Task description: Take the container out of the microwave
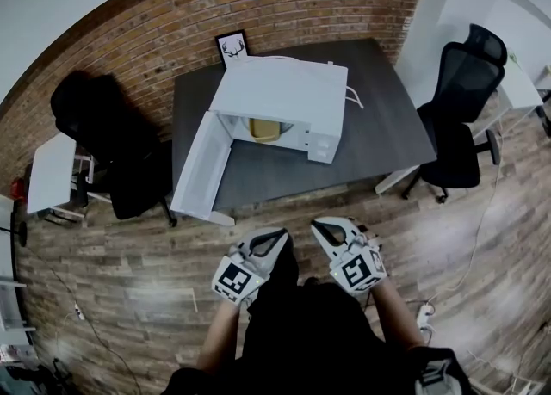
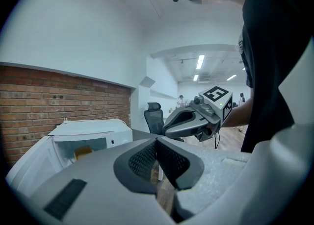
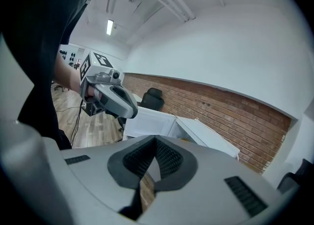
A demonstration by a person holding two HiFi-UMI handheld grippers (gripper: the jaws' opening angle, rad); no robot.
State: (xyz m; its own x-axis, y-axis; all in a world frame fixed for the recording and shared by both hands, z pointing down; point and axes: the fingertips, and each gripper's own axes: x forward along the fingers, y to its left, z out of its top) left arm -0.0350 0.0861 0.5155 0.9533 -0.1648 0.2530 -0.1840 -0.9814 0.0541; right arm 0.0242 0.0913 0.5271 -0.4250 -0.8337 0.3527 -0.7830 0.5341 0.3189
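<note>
Wood-plank floor (image 1: 129,273) underfoot, red brick wall (image 1: 155,32) beyond. Low in the head view: left gripper (image 1: 277,237) and right gripper (image 1: 320,228), side by side in front of the body, near each other, tips aimed forward at the desk and well short of it. Forearms drawn in close to the torso, marker cubes nearest the body. Left jaws pressed together, ribbed black pads meeting at the tip, nothing pinched between. Same on the right: pads closed on each other, empty. Smooth grey moulded shells, textured black pads, black-and-white square markers on the cubes.

Farther out, dark grey desk (image 1: 387,135), flat and matte, one white leg showing at the right. On it, white boxy microwave (image 1: 284,92), long side running across the desk, opening turned toward the person. Door (image 1: 200,169) swung wide open at the left, angled out toward the person. Inside the cavity, toward its left half: container (image 1: 265,129), yellowish and low, resting on the cavity floor. Too small to tell its long axis or which way it points. Well apart from both grippers.

Behind the microwave, against the wall: small black-framed picture (image 1: 232,49) showing antlers. White cable (image 1: 355,96) trailing off the microwave's right side. Black mesh office chair (image 1: 465,92) right of the desk; another dark chair (image 1: 108,144) left of it, beside a small white table (image 1: 50,174).
</note>
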